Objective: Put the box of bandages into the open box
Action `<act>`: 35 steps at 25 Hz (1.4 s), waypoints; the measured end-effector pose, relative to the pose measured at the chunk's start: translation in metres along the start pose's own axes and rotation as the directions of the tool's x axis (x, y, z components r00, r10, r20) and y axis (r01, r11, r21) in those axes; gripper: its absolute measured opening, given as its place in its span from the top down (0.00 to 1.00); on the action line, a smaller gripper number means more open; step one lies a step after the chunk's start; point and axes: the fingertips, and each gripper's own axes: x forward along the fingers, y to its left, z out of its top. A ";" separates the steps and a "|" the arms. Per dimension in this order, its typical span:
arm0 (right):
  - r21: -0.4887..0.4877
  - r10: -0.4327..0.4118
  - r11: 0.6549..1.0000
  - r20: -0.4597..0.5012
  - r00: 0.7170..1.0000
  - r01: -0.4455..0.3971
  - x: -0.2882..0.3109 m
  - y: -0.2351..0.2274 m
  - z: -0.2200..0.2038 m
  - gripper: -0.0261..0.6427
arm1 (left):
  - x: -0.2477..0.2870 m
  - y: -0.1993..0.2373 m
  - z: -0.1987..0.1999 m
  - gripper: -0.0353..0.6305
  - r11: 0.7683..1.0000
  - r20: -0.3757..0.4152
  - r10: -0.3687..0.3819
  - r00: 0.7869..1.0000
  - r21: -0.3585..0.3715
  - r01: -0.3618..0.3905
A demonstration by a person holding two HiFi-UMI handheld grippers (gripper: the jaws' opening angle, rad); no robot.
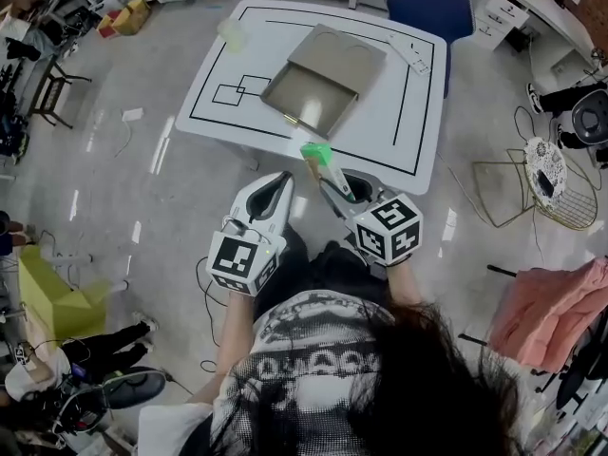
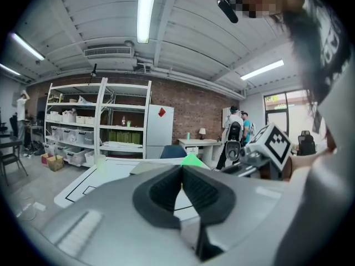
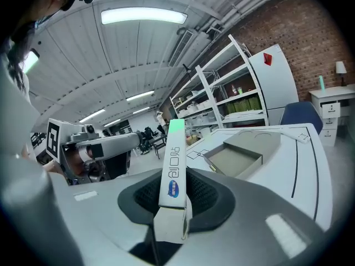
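- Green-tipped and white, the box of bandages point(image 3: 173, 170) is in the right gripper point(image 1: 334, 186). It is a slim carton gripped near its lower end, with most of its length poking out ahead and upward past the tips.
- That gripper's jaws stand only a little apart, just the width of the carton, with a pad pressed on each narrow side. It looks a firm enough hold, though a low one.
- The left gripper point(image 1: 281, 186) hangs just beside it with its jaws together. It has nothing between them and touches nothing.
- The open box point(image 1: 306, 98) lies on the white table point(image 1: 399, 136), a shallow brown cardboard tray with its lid up against the far side. It is well ahead of both grippers, which are near the table's front edge, short of the tray.
- As I read it, the step in hand is the carry, so the carton has to cross the front of the table and go down into the tray.
- To do it well, I'd bring the carton in over the near wall with room to spare.
- Then I'd tip it flat so it lies along the tray floor, and let go only once it rests there.
- With the grip so near one end, the long free end could swing or catch the wall, so an even, unhurried approach suits.
- The tray looks light and might slide if nudged, and the idle left gripper could steady it.
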 end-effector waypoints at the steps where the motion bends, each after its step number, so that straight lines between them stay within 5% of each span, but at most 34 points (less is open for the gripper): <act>1: 0.005 0.001 1.000 -0.005 1.000 -0.001 0.002 -0.002 -0.002 0.82 | 0.001 0.001 -0.002 0.95 1.000 -0.006 0.001 1.000 -0.002 -0.001; 18: 0.012 -0.079 0.997 -0.071 0.994 0.080 0.083 -0.065 0.026 0.82 | 0.070 0.084 0.014 0.95 0.997 0.011 -0.063 0.998 0.049 0.063; 35: 0.003 -0.135 0.990 -0.277 0.951 0.142 0.214 -0.150 0.033 0.82 | 0.106 0.185 0.034 0.95 0.994 0.028 -0.099 0.995 0.047 0.098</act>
